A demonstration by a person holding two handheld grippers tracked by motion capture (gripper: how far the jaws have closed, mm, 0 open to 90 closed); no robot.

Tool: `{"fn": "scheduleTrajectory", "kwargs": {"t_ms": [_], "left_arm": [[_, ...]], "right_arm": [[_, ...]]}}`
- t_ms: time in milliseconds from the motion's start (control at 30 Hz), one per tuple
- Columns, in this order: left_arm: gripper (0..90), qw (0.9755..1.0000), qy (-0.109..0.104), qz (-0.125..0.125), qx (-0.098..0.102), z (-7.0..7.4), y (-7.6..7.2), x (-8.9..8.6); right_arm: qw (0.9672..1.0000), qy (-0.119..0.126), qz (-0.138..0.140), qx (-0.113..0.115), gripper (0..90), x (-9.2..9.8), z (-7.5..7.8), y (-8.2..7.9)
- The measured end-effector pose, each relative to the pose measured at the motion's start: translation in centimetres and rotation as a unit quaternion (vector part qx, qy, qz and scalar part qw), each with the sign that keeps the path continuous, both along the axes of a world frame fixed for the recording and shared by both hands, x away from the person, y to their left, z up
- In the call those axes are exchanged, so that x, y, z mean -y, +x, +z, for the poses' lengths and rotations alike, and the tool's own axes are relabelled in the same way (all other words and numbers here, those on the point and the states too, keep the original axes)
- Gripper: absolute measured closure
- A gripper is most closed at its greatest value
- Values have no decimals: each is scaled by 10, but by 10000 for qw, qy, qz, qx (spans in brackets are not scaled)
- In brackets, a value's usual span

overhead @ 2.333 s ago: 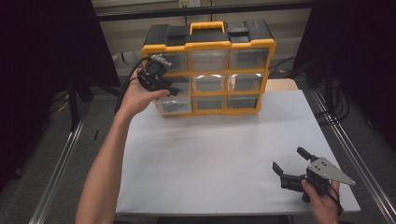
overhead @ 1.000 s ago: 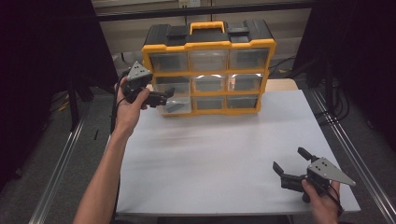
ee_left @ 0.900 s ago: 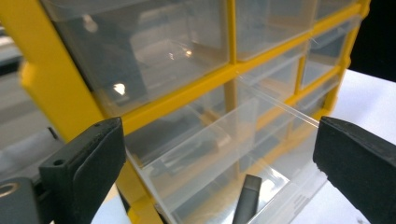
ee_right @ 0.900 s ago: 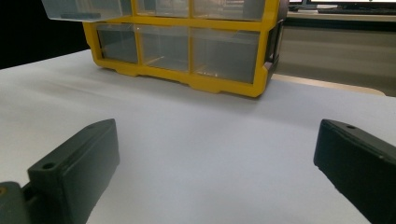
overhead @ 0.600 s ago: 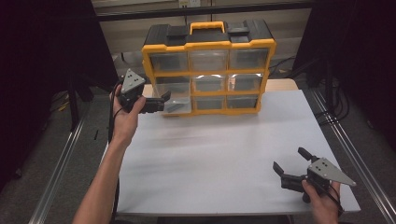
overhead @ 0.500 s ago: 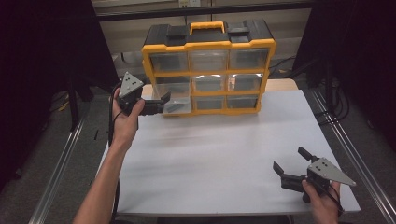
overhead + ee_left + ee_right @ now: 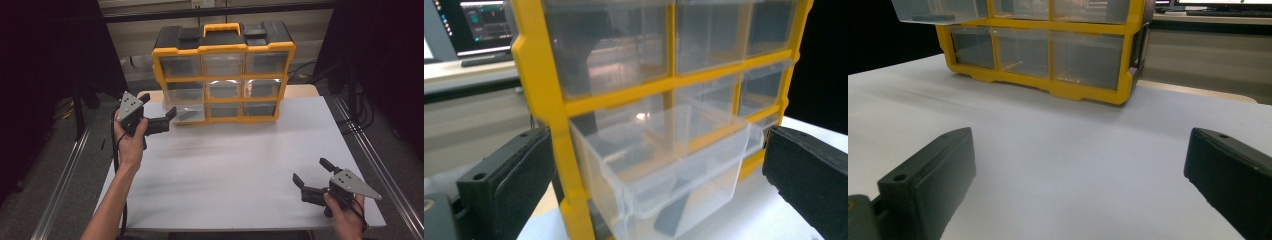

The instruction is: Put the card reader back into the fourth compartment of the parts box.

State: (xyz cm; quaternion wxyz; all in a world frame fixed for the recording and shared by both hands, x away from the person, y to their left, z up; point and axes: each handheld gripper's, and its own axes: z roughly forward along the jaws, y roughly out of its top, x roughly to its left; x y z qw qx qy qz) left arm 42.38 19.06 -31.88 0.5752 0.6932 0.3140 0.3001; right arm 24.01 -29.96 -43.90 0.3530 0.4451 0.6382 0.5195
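Clear plastic drawer [image 7: 664,165], yellow-framed organizer [image 7: 223,75]

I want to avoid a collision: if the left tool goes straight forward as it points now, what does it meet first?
Most likely the pulled-out clear drawer of the yellow organizer; it lies between the left tool's open jaws.

A white table [image 7: 235,170] carries a yellow drawer organizer [image 7: 223,75] standing at its far edge.

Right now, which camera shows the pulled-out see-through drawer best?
The left gripper view: the drawer sits close between its jaws, a dark thing inside. The high view shows it small; the right gripper view catches its underside at the top edge.
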Motion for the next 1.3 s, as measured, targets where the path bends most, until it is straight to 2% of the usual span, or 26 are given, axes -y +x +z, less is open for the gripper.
{"fn": "scheduleTrajectory", "kwargs": {"t_ms": [67,200,300,367,433,500,600,700,800,833,900,967,1033,1200,1233,1300], "left_arm": [[4,10000,-50,-44,11,-4,-3,-1],[6,10000,-21,22,32,-8,-11,-1],[13,10000,-21,-53,74,-14,-19,-1],[18,9997,113,-30,201,-19,-26,-1],[25,9998,117,-44,150,-23,-32,-1],[28,9998,91,-16,187,-27,-38,-2],[22,9999,-47,30,131,-31,-45,-4],[22,9999,-5,22,110,-36,-52,-6],[22,9999,-114,24,40,-44,-61,-7],[22,10000,-84,40,26,-47,-63,-8],[23,9998,-154,73,-83,-53,-68,-10],[17,9996,-118,196,-178,-59,-72,-13],[20,9994,-196,199,-185,-65,-76,-16],[20,9991,-212,217,-302,-79,-84,-22],[19,9992,-127,252,-282,-81,-86,-23],[16,9988,-185,319,-308,-87,-89,-23]], "right_arm": [[10000,-11,7,6,2,0,0,0],[10000,-11,9,11,2,0,0,0],[10000,-8,8,2,2,0,0,0],[10000,-11,8,1,2,0,0,0],[10000,-8,0,9,2,0,0,0],[10000,-11,4,9,2,0,0,0],[10000,-30,-4,14,2,0,0,0],[10000,-24,3,9,2,-1,0,0],[10000,-27,1,12,2,0,0,0],[10000,-24,0,14,2,0,0,0],[10000,-23,-9,4,2,0,0,0],[10000,-31,-11,12,2,0,0,0],[10000,-32,-6,7,2,-1,0,0],[10000,-26,-23,13,0,0,0,0],[10000,-27,-7,15,1,-1,0,0],[10000,-26,-2,18,1,-1,0,0]]}}
